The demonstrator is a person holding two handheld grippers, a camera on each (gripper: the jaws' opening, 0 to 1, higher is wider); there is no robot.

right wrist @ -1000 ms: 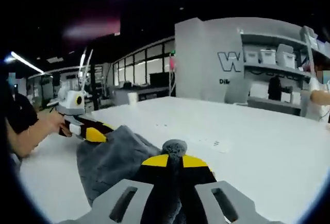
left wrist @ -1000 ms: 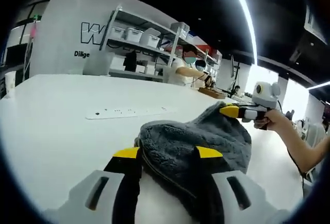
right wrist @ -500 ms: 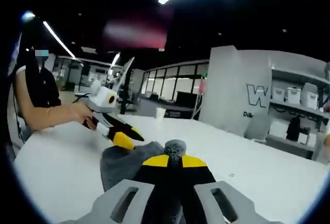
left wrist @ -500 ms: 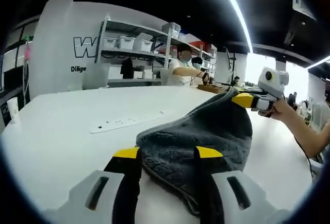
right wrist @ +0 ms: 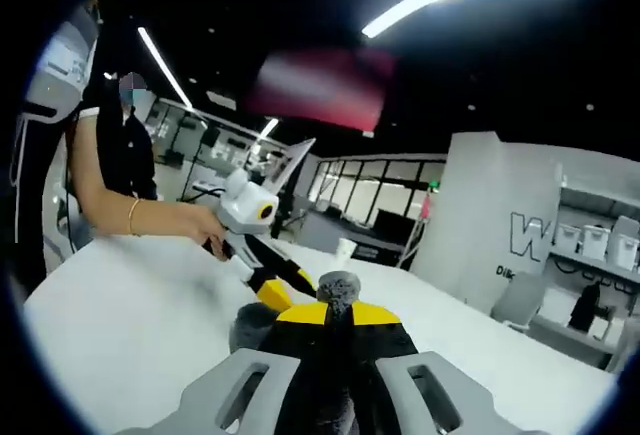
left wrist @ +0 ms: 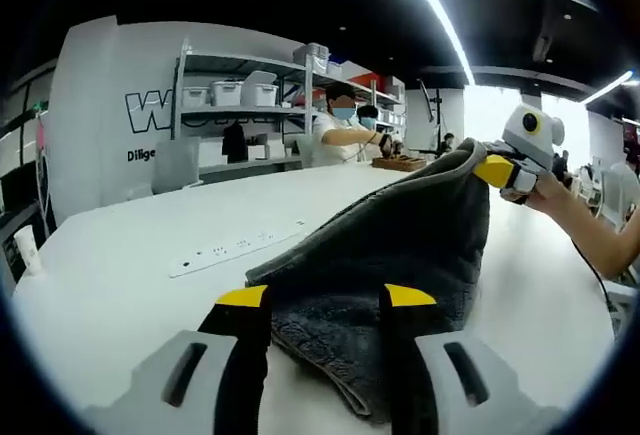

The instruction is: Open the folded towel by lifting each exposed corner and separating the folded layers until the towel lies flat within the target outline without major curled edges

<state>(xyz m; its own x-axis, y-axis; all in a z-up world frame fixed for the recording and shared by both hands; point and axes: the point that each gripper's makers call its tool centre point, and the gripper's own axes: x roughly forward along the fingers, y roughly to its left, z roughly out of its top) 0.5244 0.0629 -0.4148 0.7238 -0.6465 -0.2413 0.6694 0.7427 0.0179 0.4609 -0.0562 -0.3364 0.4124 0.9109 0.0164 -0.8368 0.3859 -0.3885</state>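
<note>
Holding one corner of the towel (left wrist: 400, 245) high in my right gripper (left wrist: 497, 171), jaws pinched together on the cloth, so the folded layers hang apart. In the right gripper view a tuft of gray pile pokes out between the closed yellow tips. My left gripper (left wrist: 325, 300) sits low at the towel's near edge, jaws apart on either side of the hem; not clamped, by the look of it, though I cannot tell whether the tips touch the cloth. I judge it is placed to pin or catch the lower layer. The towel's bottom rests on the white table (left wrist: 120, 295). A white power strip (left wrist: 238, 248) lies beyond the towel, well apart. No target outline visible. Behind the towel: shelves (left wrist: 240, 95) with bins, people working, ceiling light strips.
</note>
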